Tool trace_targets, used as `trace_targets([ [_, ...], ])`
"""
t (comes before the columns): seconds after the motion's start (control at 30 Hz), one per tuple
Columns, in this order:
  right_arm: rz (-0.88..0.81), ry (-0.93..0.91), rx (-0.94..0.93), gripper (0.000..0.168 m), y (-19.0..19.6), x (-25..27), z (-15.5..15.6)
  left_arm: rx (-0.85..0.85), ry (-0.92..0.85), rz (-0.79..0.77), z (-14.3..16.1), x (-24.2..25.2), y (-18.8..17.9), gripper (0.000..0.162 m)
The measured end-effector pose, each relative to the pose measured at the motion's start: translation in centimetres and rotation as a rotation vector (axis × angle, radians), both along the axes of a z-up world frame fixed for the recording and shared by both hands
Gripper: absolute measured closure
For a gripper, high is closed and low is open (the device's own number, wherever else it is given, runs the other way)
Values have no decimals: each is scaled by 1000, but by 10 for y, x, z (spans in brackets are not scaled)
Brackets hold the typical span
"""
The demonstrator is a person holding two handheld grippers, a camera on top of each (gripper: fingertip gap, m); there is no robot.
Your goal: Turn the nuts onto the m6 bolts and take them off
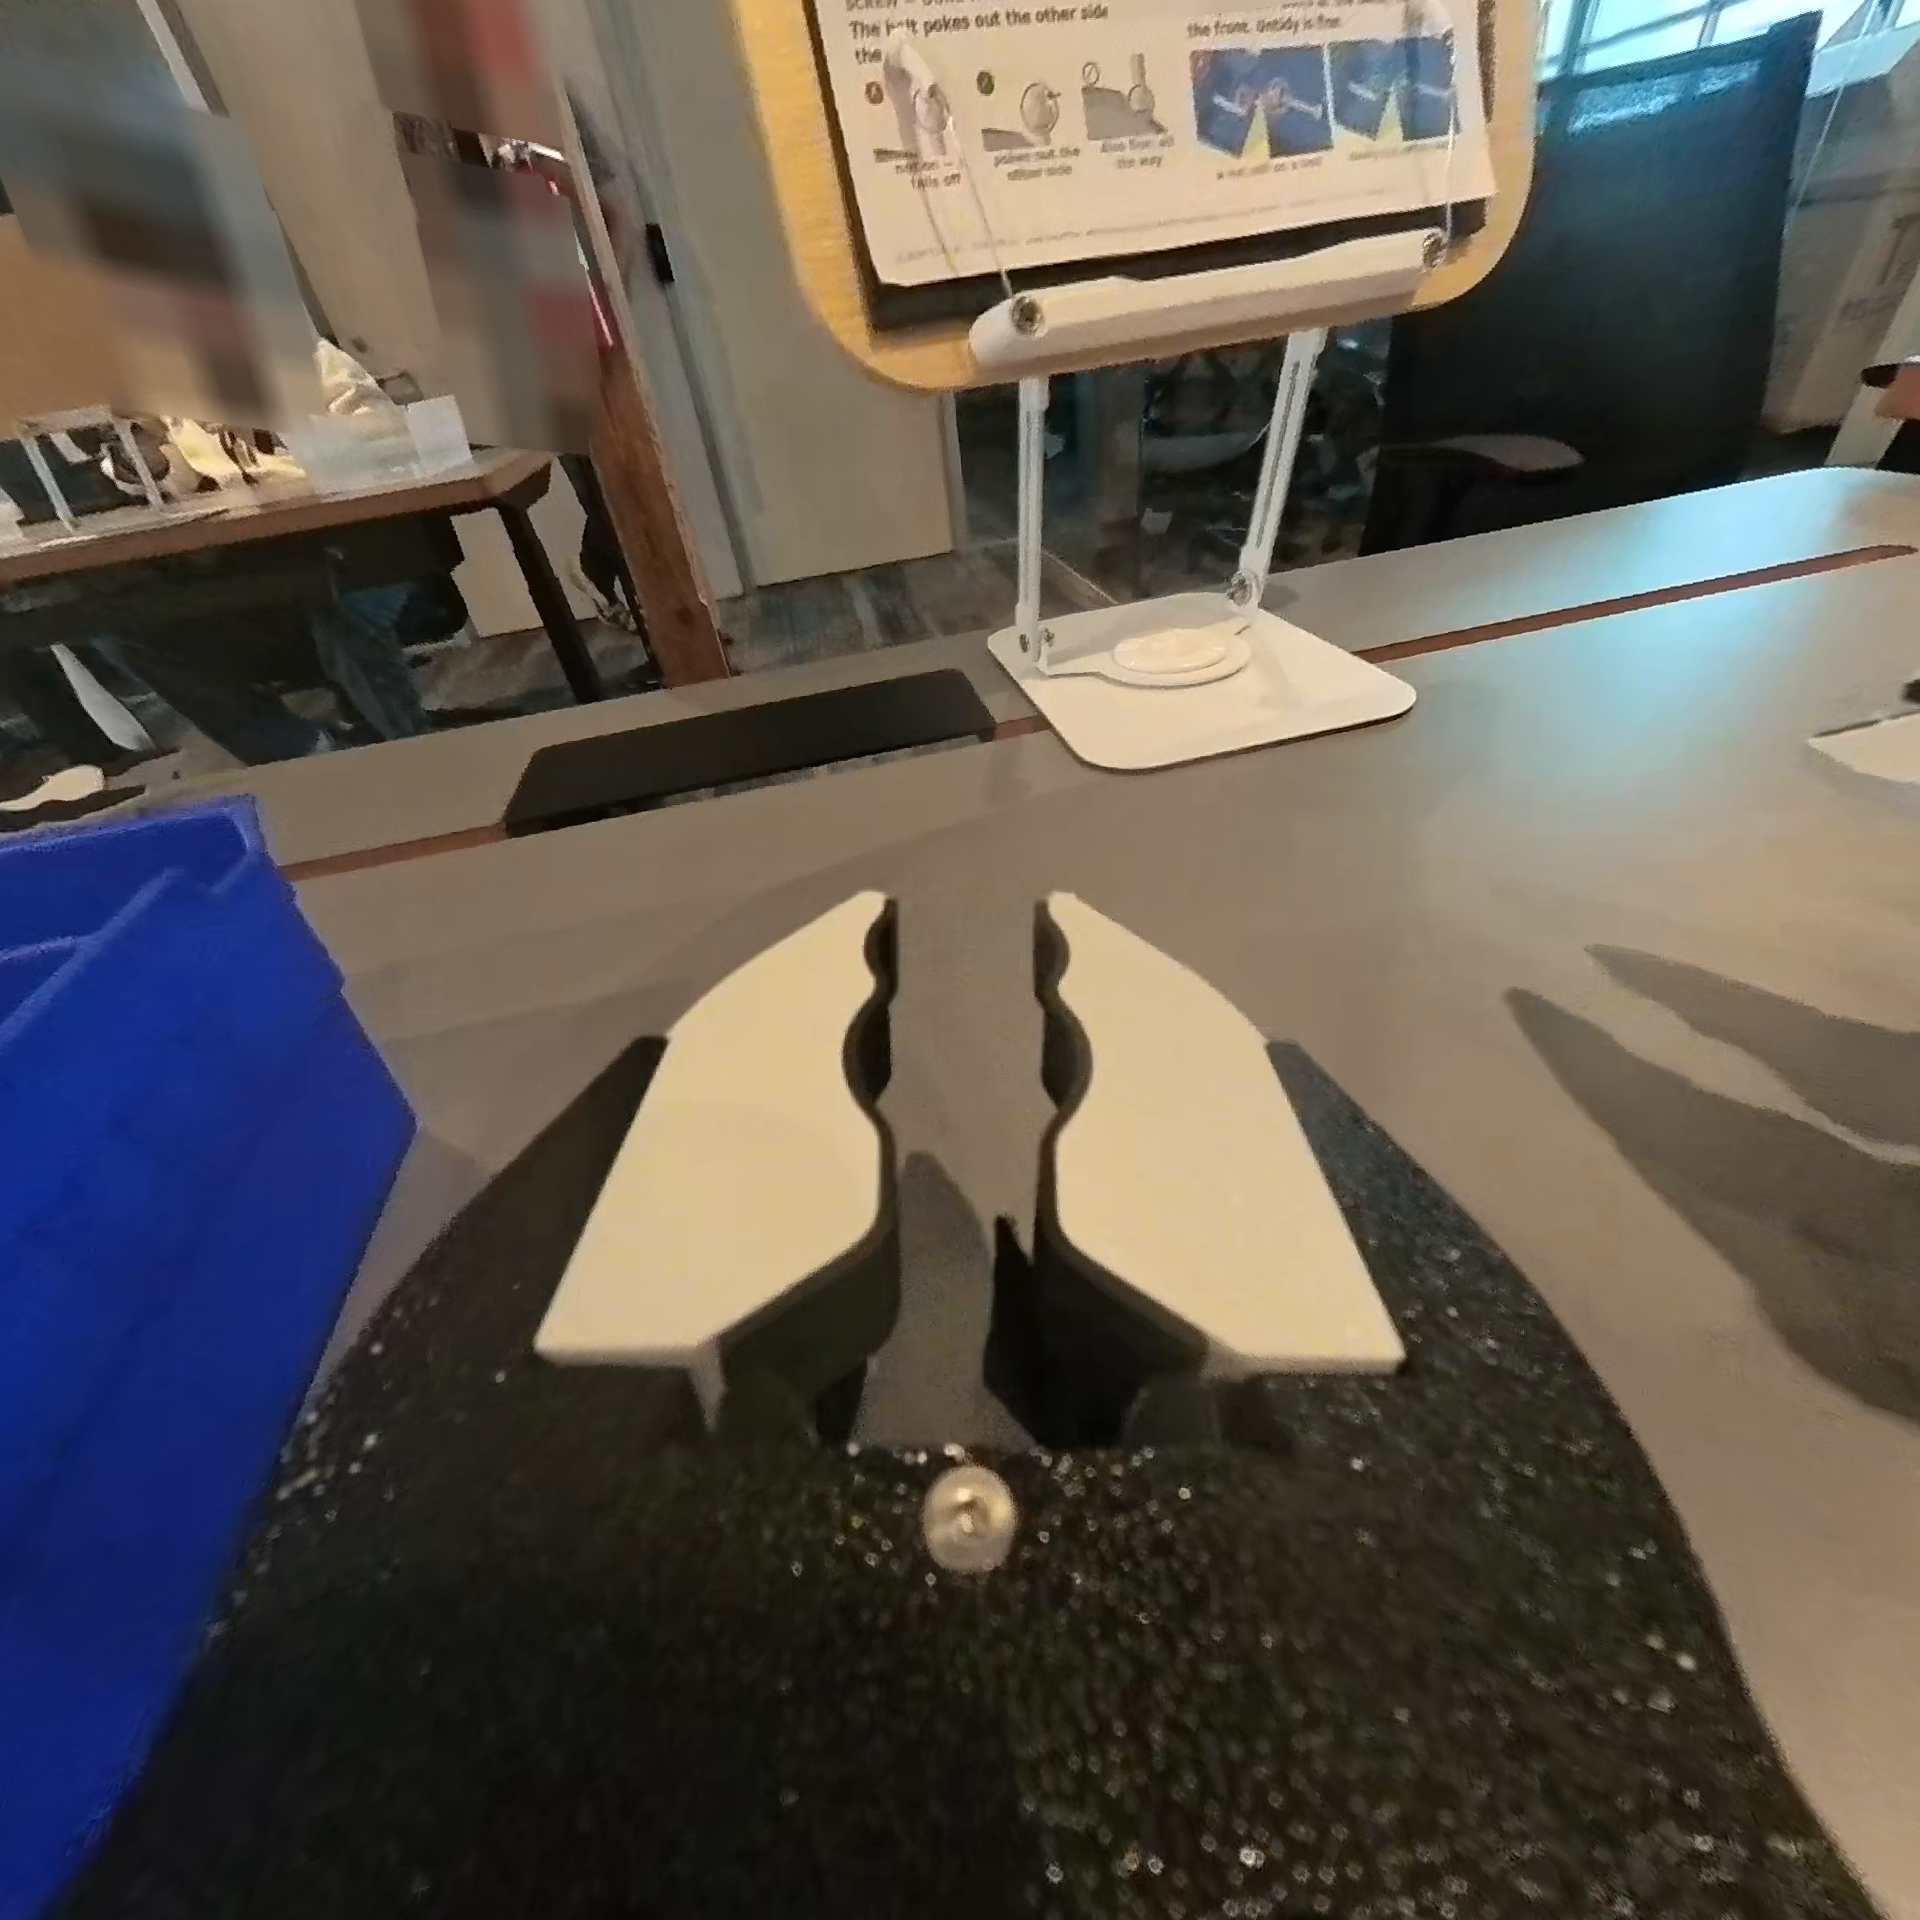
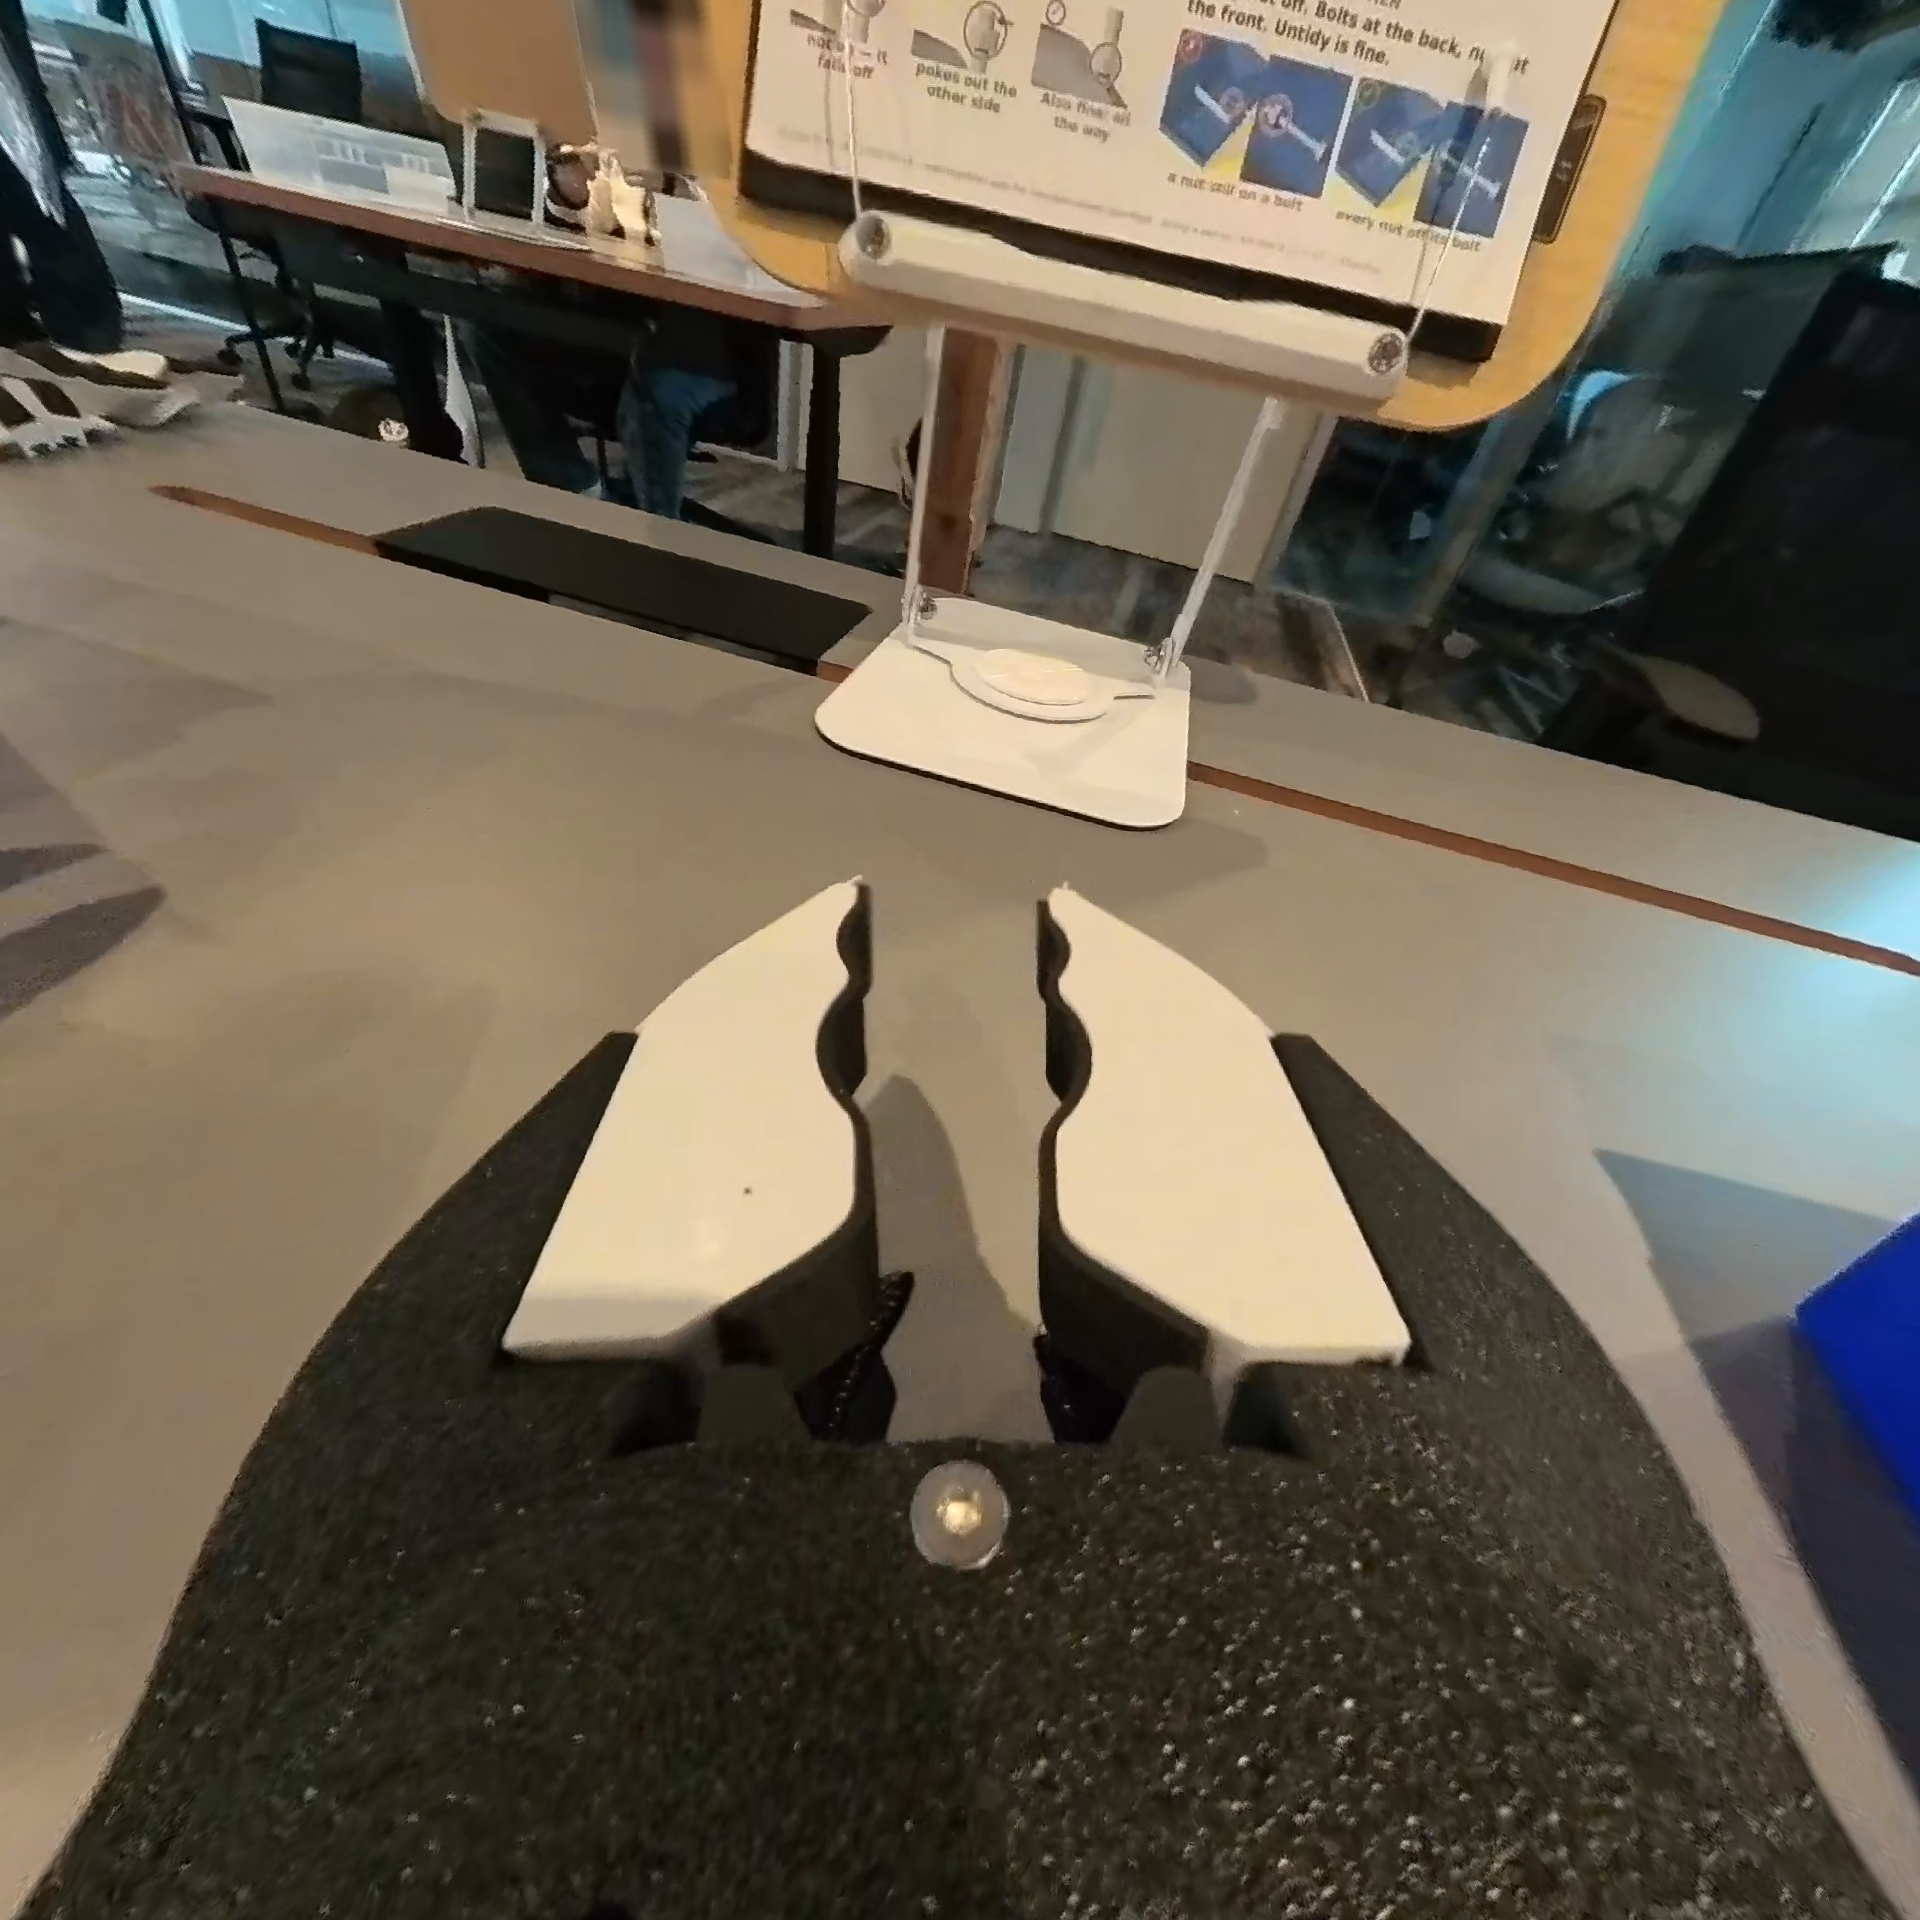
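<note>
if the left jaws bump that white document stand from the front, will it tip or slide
Probably slide or rock rather than topple at once: the stand rests on a wide flat base plate on the smooth grey table. Still, it looks top-heavy, with a broad wooden board on two thin struts, so a high push would likely tip it backward.

Both tools look alike: the left gripper (image 1: 964,914) and right gripper (image 2: 954,904) each carry two white, wavy-edged fingers (image 1: 748,1153) with black inner pads, set in a speckled black body bearing one silver screw (image 2: 958,1513).
</note>
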State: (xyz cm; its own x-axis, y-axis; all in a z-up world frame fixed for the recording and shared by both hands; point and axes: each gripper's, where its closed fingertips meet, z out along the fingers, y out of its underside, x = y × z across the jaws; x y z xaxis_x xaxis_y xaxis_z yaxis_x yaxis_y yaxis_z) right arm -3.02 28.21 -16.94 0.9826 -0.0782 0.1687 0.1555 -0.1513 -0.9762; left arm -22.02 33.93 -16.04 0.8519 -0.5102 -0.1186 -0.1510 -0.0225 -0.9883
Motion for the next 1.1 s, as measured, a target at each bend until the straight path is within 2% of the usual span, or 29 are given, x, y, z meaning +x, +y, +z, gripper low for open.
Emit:
trace_targets([
  [0.23, 5, 2, 23, 131, 0, -1, 4, 37, -13, 11, 13, -9, -3, 129],
  [0.6, 36, -37, 15, 130, 3, -12, 2, 123, 71, 26, 68, -43, -24, 121],
  [0.83, 97, -59, 21, 130, 6, -30, 4, 76, 34, 114, 100, -144, -38, 116],
  [0.97, 123, -79, 7, 132, 11, -39, 0, 26, 20, 190, 100, -208, -34, 118],
  [1.1, 131, -111, 15, 134, 13, -44, 0, -9, 72, 215, 92, -247, -21, 123],
])
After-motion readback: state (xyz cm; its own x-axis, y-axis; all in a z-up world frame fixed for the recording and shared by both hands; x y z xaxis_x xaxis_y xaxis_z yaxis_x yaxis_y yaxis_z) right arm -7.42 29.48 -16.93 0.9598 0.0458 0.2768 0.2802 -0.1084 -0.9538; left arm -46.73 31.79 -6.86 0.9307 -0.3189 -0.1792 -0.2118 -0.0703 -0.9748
